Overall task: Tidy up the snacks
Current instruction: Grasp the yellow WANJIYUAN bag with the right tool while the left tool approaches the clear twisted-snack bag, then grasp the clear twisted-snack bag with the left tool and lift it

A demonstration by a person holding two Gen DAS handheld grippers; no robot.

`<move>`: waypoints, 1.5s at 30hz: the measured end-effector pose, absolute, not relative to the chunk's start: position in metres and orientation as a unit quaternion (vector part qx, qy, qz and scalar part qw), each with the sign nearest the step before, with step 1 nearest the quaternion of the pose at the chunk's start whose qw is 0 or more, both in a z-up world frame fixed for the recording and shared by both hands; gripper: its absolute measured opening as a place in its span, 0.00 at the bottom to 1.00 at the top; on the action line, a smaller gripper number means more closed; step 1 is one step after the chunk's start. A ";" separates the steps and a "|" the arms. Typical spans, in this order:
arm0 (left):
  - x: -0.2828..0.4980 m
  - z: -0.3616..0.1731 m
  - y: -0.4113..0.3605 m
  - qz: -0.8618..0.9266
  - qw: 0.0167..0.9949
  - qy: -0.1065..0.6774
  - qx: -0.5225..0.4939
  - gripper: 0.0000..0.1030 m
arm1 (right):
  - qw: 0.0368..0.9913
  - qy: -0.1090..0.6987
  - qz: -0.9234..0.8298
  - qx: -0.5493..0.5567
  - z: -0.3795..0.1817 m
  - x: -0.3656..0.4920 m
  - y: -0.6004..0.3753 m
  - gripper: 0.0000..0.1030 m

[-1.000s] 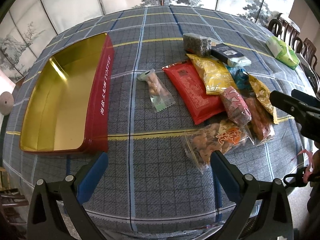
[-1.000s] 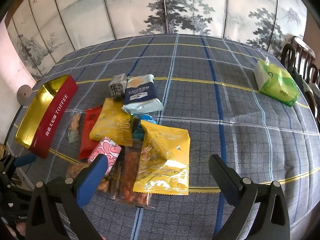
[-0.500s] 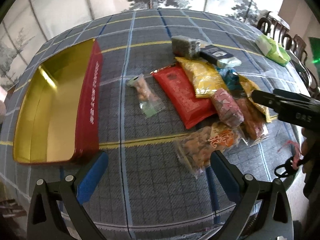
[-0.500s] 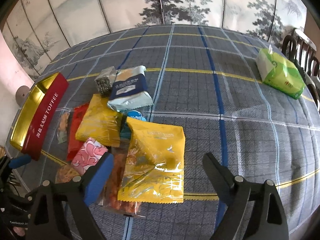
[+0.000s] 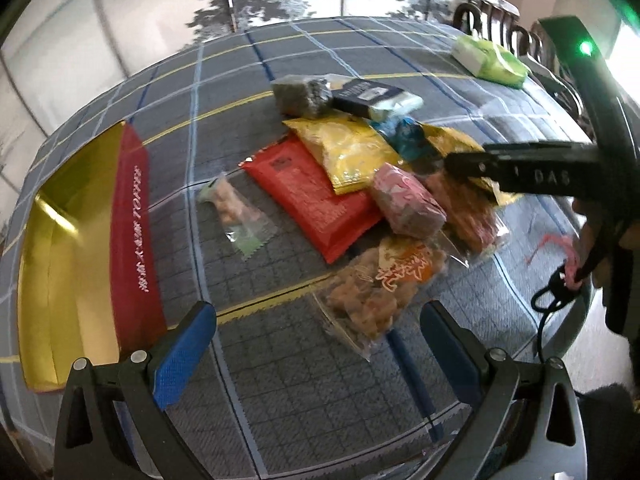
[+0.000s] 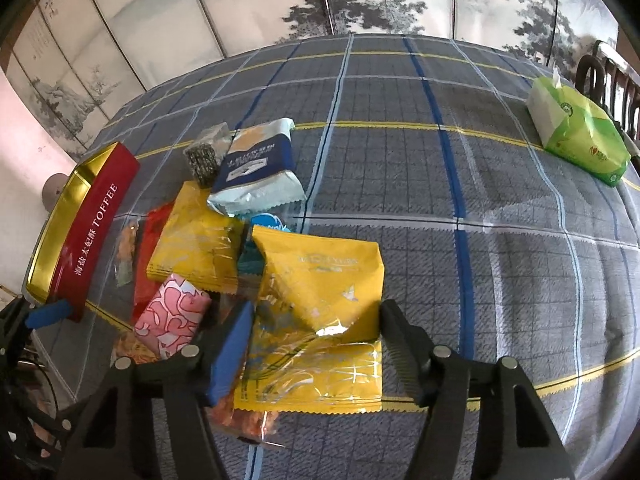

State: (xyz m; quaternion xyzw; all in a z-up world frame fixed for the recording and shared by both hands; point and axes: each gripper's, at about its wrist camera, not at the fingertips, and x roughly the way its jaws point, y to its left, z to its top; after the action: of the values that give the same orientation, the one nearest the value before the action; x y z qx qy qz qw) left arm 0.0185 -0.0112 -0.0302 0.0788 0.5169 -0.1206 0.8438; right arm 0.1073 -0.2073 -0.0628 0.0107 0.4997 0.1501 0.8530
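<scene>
Tablecloth: grey-blue check with yellow and blue lines, covering the whole table under everything
Tin: open red toffee box with a gold inside, nothing in it, lying at the left end of the table, well apart from the snack pile
Tissue pack: green and white, alone at the far right edge
Right gripper: jaws closing around the near end of the big yellow packet, which lies between the fingers; its foil looks creased where the right finger meets it, though whether the pads press yet is unclear
Left gripper: jaws spread wide above bare cloth, nothing between them, tin to its left, clear bag of fried snacks just ahead to its right
Snack pile: red packet, second yellow packet, blue-and-white packet and dark block at the far end, overlapping one another
Pink wrapped sweet: on the red packet's near edge
Small clear sachet: alone between tin and pile
</scene>
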 end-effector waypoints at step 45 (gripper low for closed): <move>0.032 -0.046 -0.039 -0.192 0.803 0.553 0.113 0.39 | 0.865 0.493 0.092 0.027 -0.059 0.093 -0.255 0.59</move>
State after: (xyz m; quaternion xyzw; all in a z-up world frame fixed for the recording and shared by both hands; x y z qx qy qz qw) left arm 0.0317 -0.0389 -0.0459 0.1127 0.5532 -0.1919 0.8028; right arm 0.0930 -0.2554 -0.0590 0.0267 0.4932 0.0920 0.8646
